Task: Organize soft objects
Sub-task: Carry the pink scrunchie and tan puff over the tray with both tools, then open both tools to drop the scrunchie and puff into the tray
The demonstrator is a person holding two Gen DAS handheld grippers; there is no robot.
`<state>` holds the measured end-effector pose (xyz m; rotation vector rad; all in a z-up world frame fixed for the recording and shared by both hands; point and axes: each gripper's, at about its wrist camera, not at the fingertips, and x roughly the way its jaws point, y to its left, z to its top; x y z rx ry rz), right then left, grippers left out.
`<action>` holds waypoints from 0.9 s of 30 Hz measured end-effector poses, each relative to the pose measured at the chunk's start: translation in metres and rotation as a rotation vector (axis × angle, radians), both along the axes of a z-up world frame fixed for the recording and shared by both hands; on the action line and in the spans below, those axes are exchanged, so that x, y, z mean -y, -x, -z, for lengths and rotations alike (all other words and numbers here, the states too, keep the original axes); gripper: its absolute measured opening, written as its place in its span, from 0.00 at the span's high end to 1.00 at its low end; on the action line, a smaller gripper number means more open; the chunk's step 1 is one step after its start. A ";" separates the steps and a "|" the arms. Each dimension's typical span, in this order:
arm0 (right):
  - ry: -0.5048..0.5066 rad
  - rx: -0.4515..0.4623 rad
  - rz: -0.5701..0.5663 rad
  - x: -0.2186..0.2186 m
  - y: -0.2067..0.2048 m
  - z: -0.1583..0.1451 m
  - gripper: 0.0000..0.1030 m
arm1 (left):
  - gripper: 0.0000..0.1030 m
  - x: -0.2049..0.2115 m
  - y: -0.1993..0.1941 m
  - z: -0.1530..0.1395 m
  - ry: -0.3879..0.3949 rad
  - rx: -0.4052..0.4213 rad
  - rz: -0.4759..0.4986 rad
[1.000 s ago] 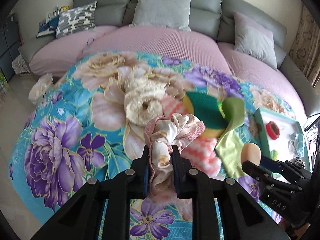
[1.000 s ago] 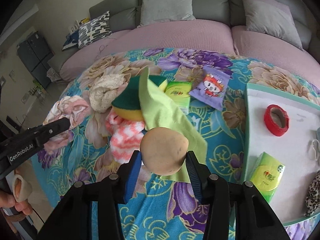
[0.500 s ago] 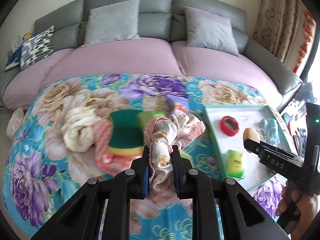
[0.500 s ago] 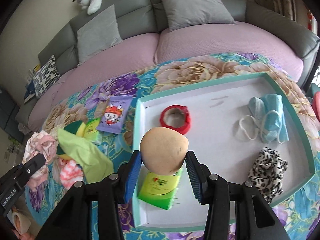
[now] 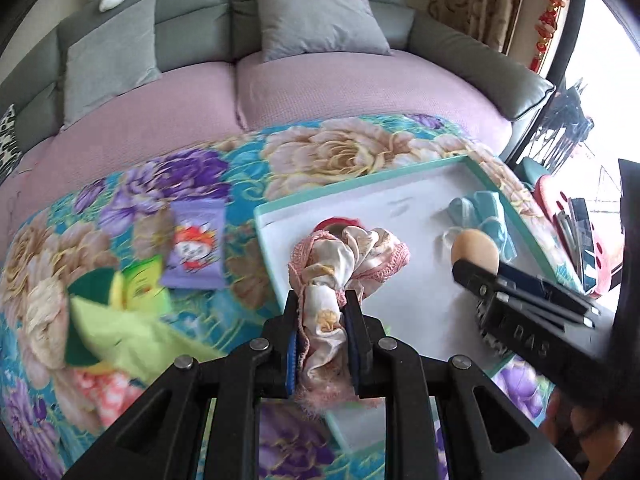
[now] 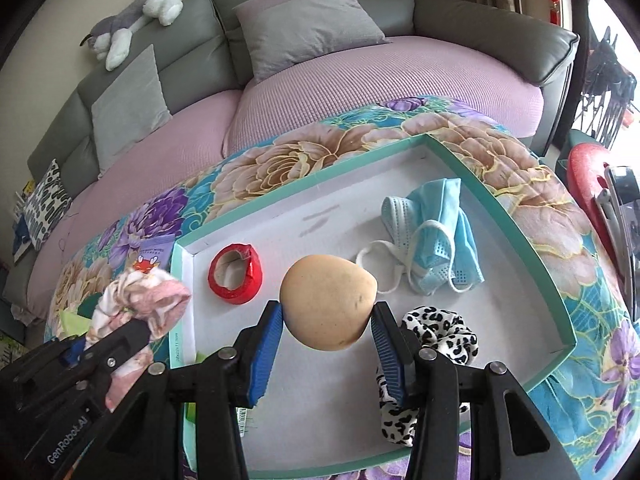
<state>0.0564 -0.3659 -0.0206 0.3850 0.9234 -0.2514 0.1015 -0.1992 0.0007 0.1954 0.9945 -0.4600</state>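
My left gripper (image 5: 323, 314) is shut on a bunched pink floral cloth (image 5: 344, 256) and holds it over the left part of the white tray (image 5: 404, 192) with a teal rim. It also shows in the right wrist view (image 6: 140, 304). My right gripper (image 6: 326, 322) is shut on a tan egg-shaped sponge (image 6: 328, 300) above the tray's (image 6: 320, 176) middle; the sponge also shows in the left wrist view (image 5: 474, 246). In the tray lie a red tape roll (image 6: 236, 278), blue face masks (image 6: 434, 236) and a leopard-print scrunchie (image 6: 440, 340).
On the floral blanket (image 5: 340, 152) left of the tray lie a purple snack packet (image 5: 196, 248), a green tissue pack (image 5: 142, 286), a lime cloth (image 5: 120, 332) over a green sponge, and a pink-white knit. A grey sofa with cushions (image 6: 304, 24) curves behind.
Both grippers have swung right from the pile of soft things to above the tray, each still holding its load. The tray now fills the right wrist view.
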 end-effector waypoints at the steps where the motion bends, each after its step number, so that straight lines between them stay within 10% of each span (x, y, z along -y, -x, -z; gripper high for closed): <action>1: 0.000 0.000 0.009 0.002 0.001 0.000 0.51 | 0.79 0.008 -0.003 0.002 0.009 0.002 0.009; 4: -0.007 -0.004 0.028 0.008 0.003 0.001 0.51 | 0.59 0.024 -0.012 0.008 0.044 -0.008 0.024; 6: -0.002 -0.009 0.037 0.010 0.003 0.001 0.49 | 0.29 0.029 -0.014 0.014 0.055 -0.019 0.031; 16: 0.012 -0.027 0.031 0.005 0.004 0.006 0.02 | 0.11 -0.010 -0.022 0.015 0.095 -0.003 -0.111; 27: 0.069 -0.060 -0.005 -0.011 0.001 0.009 0.00 | 0.03 -0.111 -0.034 -0.008 0.069 0.103 -0.445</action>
